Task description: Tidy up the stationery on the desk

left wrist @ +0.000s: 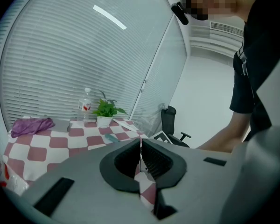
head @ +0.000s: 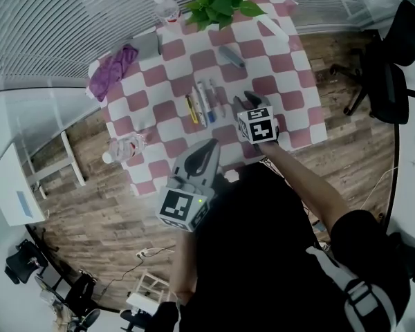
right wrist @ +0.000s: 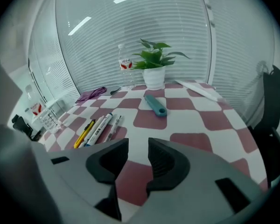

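Observation:
Several pens (head: 201, 103) lie side by side in the middle of the red-and-white checked table (head: 294, 68); in the right gripper view the pens (right wrist: 99, 127) are a yellow one, a white marker and a thin clear one. A teal box cutter (head: 232, 56) (right wrist: 155, 105) lies beyond them. My right gripper (head: 245, 103) (right wrist: 138, 146) hovers just right of the pens, open, with only tablecloth between its jaws. My left gripper (head: 206, 155) (left wrist: 140, 144) sits at the near table edge, shut with nothing in it.
A potted plant (head: 218, 0) (right wrist: 154, 66) and an upright bottle (head: 167, 7) stand at the far edge. A purple cloth (head: 113, 68) and a grey flat item (head: 146, 45) lie far left, a clear bottle (head: 127, 146) lies near left. An office chair (head: 386, 68) stands right.

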Demonstrator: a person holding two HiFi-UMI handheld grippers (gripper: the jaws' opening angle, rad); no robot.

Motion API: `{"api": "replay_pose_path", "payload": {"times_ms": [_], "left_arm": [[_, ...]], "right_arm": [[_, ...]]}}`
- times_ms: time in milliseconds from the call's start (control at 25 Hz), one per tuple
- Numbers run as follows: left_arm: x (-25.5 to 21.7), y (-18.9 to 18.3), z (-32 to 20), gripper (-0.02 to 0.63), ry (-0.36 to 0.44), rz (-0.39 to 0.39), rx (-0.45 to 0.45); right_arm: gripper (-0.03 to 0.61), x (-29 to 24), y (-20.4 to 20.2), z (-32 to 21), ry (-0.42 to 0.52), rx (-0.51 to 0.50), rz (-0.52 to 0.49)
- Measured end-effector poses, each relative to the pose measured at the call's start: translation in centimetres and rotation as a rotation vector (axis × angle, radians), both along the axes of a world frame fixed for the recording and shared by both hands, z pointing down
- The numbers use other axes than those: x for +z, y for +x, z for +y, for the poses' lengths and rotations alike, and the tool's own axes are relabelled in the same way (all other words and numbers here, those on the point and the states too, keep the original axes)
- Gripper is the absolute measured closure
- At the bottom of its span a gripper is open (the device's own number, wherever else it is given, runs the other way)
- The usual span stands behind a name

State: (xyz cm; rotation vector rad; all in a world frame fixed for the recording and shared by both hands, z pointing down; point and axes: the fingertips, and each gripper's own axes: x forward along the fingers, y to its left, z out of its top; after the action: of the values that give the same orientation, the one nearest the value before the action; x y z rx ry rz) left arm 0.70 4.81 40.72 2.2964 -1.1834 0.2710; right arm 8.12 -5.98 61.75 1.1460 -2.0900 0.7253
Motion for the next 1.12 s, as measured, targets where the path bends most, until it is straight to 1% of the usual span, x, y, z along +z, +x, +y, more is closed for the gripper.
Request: {"api": "replay_pose_path", "payload": {"times_ms": [120,360,520,680,800,880,960,1120], "left_arm": [[-0.3,0.5,-0.3,0.578,-0.003,-0.001,-0.025],[0.1,0.4,0.1,0.578,-0.024,-0.012,-0.078],[0.4,-0.2,0.5,0.578,-0.031,-0.021,-0.105],[0.8,-1.0,0.9,0.578,-0.048,-0.037,-0.134],[0.5,-1.1,0.8,0.578,-0.035,-0.031,-0.146],[0.5,-1.2,1.0,0.578,-0.039,-0.033,-0.154],[0.7,-1.3,1.2,0.578,-0.045,-0.036,-0.158],[0.7,-1.0,1.5,0.578,-0.04,-0.03,-0.152]], "right_arm": [[0.416,-0.1,1.0,-2.5,0.053,-0.031,0.047],[0.407,-0.3,2.1,-8.0,0.129,-0.065,0.11],[0.4,-0.1,1.3,-10.2,0.14,-0.112,0.129],[0.394,0.4,0.0,-11.0,0.143,-0.154,0.137],[0.393,1.4,-0.4,-11.0,0.119,-0.166,0.15],[0.396,1.9,-0.5,-10.9,0.104,-0.169,0.148],[0.426,1.9,-0.6,-10.8,0.105,-0.177,0.151],[0.433,1.9,-0.5,-10.4,0.088,-0.173,0.146]]}}
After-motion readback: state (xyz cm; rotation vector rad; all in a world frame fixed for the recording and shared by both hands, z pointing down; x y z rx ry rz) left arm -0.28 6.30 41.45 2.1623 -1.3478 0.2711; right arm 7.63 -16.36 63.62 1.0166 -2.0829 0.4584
